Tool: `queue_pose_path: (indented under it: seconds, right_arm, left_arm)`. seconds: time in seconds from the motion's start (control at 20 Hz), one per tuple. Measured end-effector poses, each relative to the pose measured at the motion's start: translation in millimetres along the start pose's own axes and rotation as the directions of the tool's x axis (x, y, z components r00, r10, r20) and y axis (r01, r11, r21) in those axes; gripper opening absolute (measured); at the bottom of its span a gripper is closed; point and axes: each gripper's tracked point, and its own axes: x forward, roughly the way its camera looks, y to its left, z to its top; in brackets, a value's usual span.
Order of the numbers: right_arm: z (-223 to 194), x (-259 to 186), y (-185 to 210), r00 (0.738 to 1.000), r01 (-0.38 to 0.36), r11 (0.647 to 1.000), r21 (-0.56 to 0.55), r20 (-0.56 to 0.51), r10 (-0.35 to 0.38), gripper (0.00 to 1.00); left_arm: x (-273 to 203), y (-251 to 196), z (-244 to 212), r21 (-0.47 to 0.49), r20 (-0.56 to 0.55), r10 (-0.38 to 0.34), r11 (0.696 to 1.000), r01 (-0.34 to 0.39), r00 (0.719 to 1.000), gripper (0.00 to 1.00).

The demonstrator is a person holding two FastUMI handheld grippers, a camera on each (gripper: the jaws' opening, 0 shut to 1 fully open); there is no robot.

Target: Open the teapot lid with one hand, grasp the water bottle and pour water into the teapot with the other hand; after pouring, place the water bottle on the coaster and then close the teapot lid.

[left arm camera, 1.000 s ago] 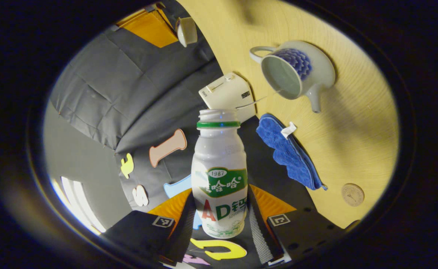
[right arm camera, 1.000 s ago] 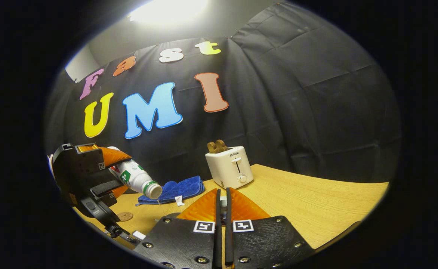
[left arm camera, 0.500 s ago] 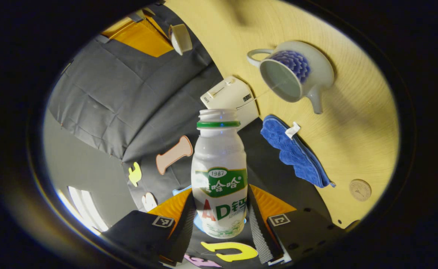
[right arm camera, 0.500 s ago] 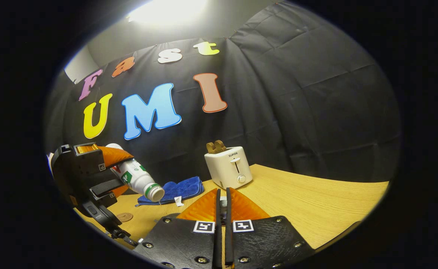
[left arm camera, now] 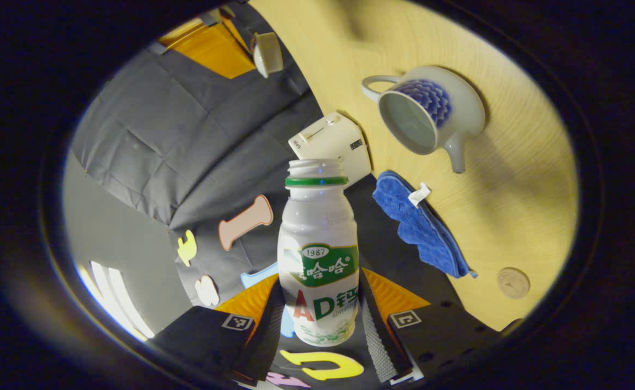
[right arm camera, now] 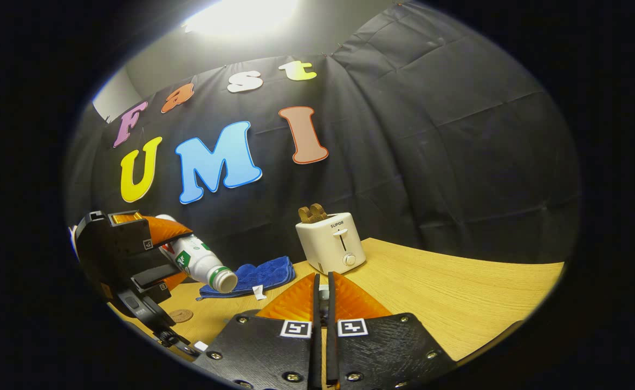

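**Bottle tipped in the left gripper, lid pinched in the right**

Nearest in the left gripper view, the left gripper [left arm camera: 317, 319] has both fingers pressed against the lower body of the water bottle [left arm camera: 318, 254], one on each side. The bottle has no cap, and its open mouth points away from the camera. The right gripper view shows the same bottle [right arm camera: 201, 262] lying tilted, mouth lower than base and aimed to the right, held above the table's [right arm camera: 447, 303] left end.

Beyond the bottle's mouth in the left gripper view lie a blue cloth [left arm camera: 420, 227] with a white tag, a white toaster [left arm camera: 331, 146] at the table's back edge, and the teapot [left arm camera: 428, 116], which stands open (its blue-patterned wall shows inside the rim), spout toward the cloth and handle away from it. The bottle's mouth is apart from the teapot's opening. The round coaster [left arm camera: 513, 283] sits bare near the table's front, just past the cloth's end.

In the right gripper view, the right gripper [right arm camera: 322, 295] has its fingers drawn almost together, with a small pale piece showing in the narrow gap between them. The left gripper view shows that gripper far off at the top, carrying the teapot lid [left arm camera: 269, 53] in the air, well apart from the teapot. The toaster [right arm camera: 331, 244] stands straight ahead of it with something brown in its slot.
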Motion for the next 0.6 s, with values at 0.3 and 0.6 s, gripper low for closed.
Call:
queue_pose_path:
  seconds: [0.3, 0.6]
  right_arm:
    - [3, -3, -5, 1.0, 0.013, 1.0, 0.008, 0.019, -0.014, 0.03]
    - [-1, 0, 2, 1.0, -0.009, 1.0, -0.005, 0.01, 0.009, 0.03]
  left_arm:
    - [5, -36, -6, -0.365, -0.012, -0.1, 0.927, 0.089, 0.995, 0.79]
    - [-12, -64, -17, -0.665, -0.037, -0.166, 0.74, 0.1, 0.985, 0.82]
